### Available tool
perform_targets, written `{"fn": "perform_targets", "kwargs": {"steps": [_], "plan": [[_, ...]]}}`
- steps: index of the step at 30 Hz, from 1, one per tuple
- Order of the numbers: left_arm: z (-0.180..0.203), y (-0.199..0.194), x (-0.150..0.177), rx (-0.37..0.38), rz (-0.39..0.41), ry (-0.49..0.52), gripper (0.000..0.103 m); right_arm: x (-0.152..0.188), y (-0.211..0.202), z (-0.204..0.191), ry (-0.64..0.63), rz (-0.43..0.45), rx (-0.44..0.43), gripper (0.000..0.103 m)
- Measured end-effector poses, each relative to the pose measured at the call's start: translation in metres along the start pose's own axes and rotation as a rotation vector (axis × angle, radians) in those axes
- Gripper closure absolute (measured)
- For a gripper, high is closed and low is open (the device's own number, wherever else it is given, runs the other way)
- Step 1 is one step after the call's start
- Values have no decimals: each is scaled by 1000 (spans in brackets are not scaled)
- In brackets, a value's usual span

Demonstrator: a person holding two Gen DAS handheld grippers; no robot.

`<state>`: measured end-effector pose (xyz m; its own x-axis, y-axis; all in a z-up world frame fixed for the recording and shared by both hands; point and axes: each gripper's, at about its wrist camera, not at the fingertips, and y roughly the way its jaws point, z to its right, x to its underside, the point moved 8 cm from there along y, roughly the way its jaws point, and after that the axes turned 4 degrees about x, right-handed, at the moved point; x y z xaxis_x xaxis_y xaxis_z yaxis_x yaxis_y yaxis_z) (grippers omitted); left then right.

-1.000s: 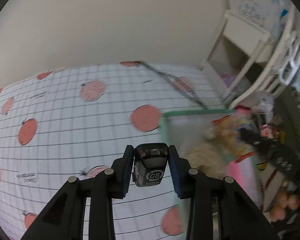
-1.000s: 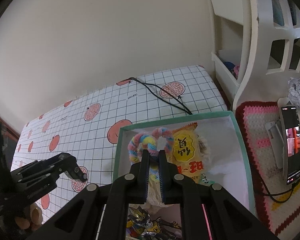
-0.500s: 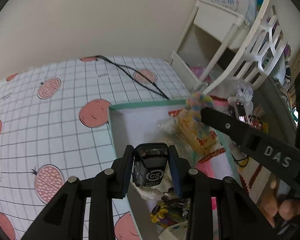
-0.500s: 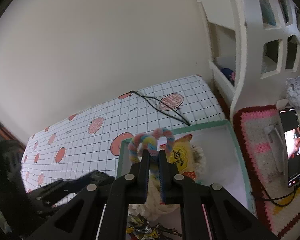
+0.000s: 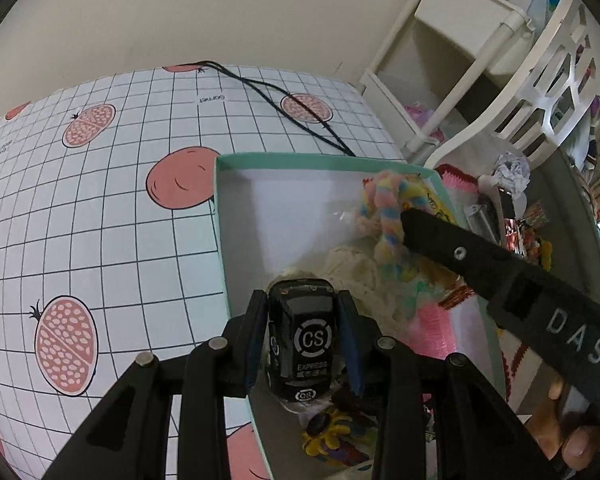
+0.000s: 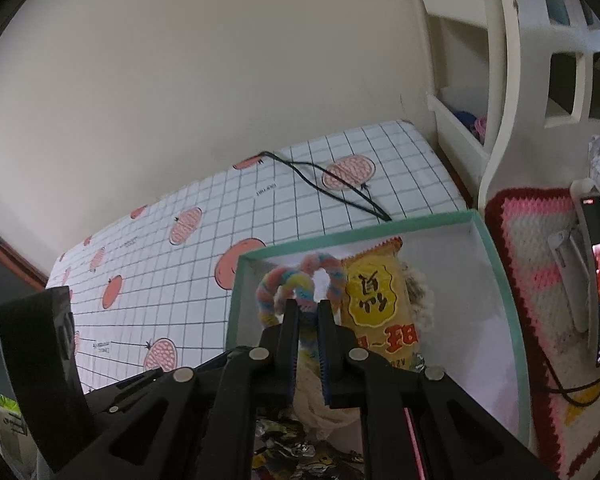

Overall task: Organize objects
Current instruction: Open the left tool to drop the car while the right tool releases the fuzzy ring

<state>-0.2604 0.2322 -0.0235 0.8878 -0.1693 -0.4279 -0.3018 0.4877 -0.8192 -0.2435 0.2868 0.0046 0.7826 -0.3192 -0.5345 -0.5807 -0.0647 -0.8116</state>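
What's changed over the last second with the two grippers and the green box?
The left gripper, shut on the black toy car, swung from over the tablecloth across to above the green box, now hanging over its near end. The right gripper barely shifted. Unchanged: it stays shut on the pastel fuzzy ring over the box; the yellow snack packet lies inside as before.

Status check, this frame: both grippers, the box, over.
Left gripper shut on black toy car. Right gripper shut on rainbow pipe-cleaner loop. Both over the green box.
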Motion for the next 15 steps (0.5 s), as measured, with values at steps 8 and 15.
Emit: {"fn": "perform_targets", "kwargs": {"steps": [8,15], "plan": [[-2,5,4,-24,-22,6,67,7,8,-1,-20,-34,19,93],[0,2,4,-18,-21,9,52,9,12,-1,-28,-55,35,93]]}}
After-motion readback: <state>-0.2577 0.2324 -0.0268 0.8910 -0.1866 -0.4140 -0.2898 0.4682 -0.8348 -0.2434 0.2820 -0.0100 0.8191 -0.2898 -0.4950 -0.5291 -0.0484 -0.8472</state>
